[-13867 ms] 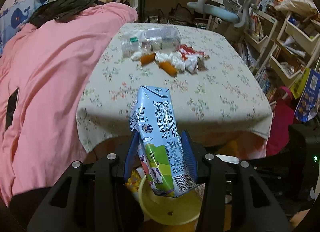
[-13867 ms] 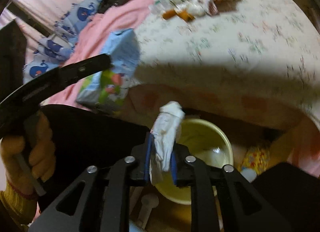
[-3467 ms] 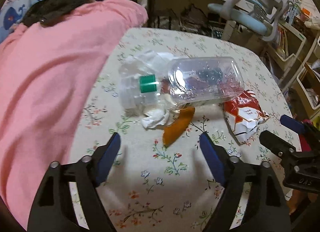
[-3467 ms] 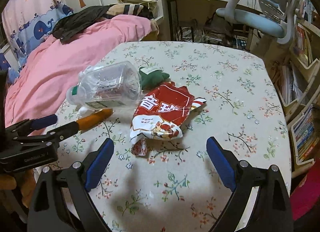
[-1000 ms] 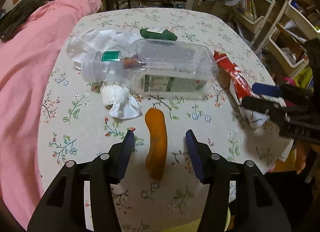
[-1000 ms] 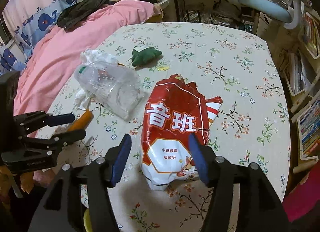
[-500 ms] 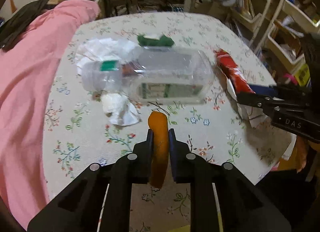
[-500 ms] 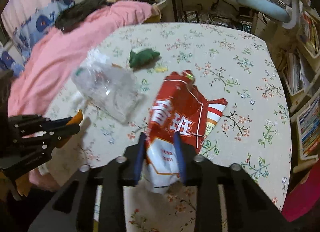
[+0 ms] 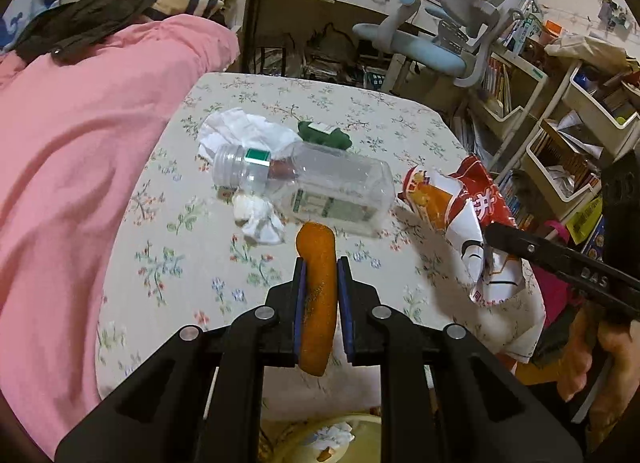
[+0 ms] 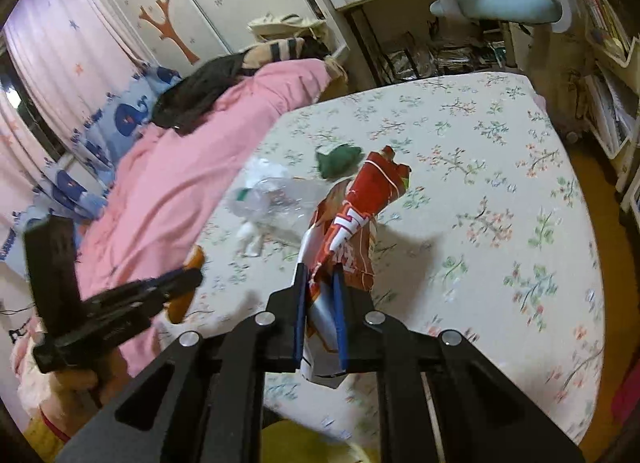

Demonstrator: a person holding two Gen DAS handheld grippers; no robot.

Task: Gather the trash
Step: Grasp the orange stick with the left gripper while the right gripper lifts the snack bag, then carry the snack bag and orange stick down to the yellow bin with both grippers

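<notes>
My left gripper (image 9: 319, 267) is shut on an orange peel strip (image 9: 317, 263) and holds it above the near table edge. My right gripper (image 10: 319, 275) is shut on a red snack bag (image 10: 356, 223), lifted off the floral table (image 10: 500, 191); the bag also shows in the left wrist view (image 9: 476, 219). On the table lie a clear plastic bottle (image 9: 320, 191), a crumpled white tissue (image 9: 260, 215), a white paper wad (image 9: 240, 131) and a green wrapper (image 9: 324, 134). A yellow bin (image 9: 320, 441) with trash sits below the table edge.
A pink blanket (image 9: 80, 163) covers the bed left of the table. A blue desk chair (image 9: 432, 47) and desk stand behind. Shelves with books (image 9: 560, 135) line the right side.
Both grippers closed about half a second ago, the left on the orange peel, the right on the snack bag. Both have since lifted their items and drawn back toward the near table edge.
</notes>
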